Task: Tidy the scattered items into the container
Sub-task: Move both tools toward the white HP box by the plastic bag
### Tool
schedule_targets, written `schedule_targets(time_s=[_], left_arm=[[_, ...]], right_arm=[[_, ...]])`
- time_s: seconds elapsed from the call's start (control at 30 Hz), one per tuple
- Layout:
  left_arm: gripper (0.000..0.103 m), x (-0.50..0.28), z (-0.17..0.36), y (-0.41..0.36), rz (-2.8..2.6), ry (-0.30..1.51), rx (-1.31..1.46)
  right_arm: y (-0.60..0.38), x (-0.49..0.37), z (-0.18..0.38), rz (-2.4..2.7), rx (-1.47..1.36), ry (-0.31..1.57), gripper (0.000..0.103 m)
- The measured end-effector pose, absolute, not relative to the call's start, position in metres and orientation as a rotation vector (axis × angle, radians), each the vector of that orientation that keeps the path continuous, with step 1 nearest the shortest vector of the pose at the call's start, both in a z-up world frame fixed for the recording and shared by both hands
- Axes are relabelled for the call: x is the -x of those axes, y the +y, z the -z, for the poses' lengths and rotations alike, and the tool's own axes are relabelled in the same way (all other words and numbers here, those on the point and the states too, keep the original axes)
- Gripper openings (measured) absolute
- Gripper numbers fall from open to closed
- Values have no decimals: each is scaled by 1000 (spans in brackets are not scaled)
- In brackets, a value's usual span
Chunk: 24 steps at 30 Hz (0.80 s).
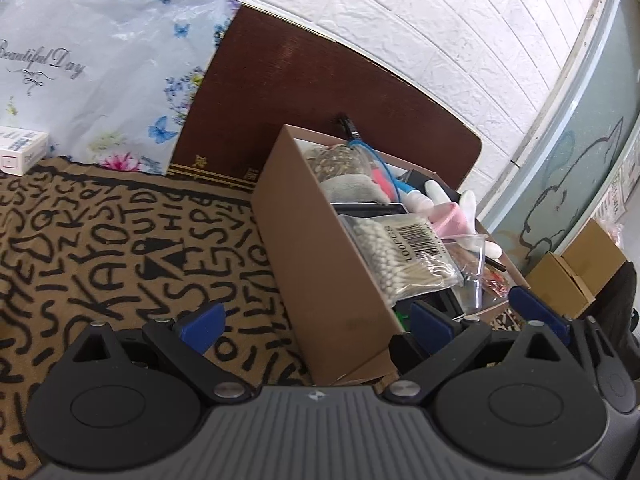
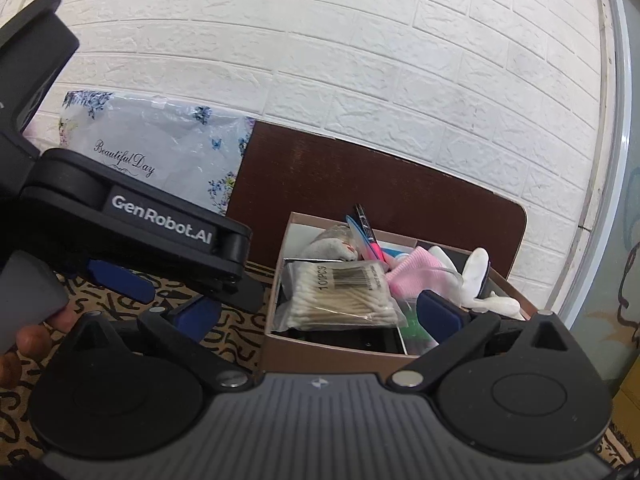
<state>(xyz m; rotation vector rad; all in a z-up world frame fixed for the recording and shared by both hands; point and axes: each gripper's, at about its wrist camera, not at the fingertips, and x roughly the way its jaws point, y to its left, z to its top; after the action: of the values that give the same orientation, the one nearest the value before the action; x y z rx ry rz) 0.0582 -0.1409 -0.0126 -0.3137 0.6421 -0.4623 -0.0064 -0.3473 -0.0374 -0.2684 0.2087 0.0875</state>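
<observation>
A brown cardboard box (image 1: 320,264) stands on the letter-patterned cloth (image 1: 120,240), full of items. A clear bag of cotton swabs (image 1: 404,256) lies on top, beside pink cloth (image 1: 454,220), a white glove (image 1: 468,208) and pens. My left gripper (image 1: 316,320) is open and empty, its fingers astride the box's near left wall. In the right wrist view the box (image 2: 340,354) sits just ahead, the swab bag (image 2: 340,296) on top. My right gripper (image 2: 316,312) is open and empty over the box's near edge. The left gripper (image 2: 120,264) shows at the left there.
A floral plastic bag (image 1: 100,72) and a dark brown board (image 1: 300,100) lean on the white brick wall. A small white carton (image 1: 20,152) sits at the far left. Cardboard boxes (image 1: 576,276) stand at the right by a painted wall.
</observation>
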Motion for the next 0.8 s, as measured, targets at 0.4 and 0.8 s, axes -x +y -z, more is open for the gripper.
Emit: schedule_targets(time_s=[0.4, 0.8], left_arm=[[101, -45, 8, -86, 393, 613, 280], [101, -66, 20, 39, 180, 559, 289]], right_arm=[[-297, 17, 27, -205, 340, 165, 101], [-204, -21, 40, -456, 362, 245, 101]])
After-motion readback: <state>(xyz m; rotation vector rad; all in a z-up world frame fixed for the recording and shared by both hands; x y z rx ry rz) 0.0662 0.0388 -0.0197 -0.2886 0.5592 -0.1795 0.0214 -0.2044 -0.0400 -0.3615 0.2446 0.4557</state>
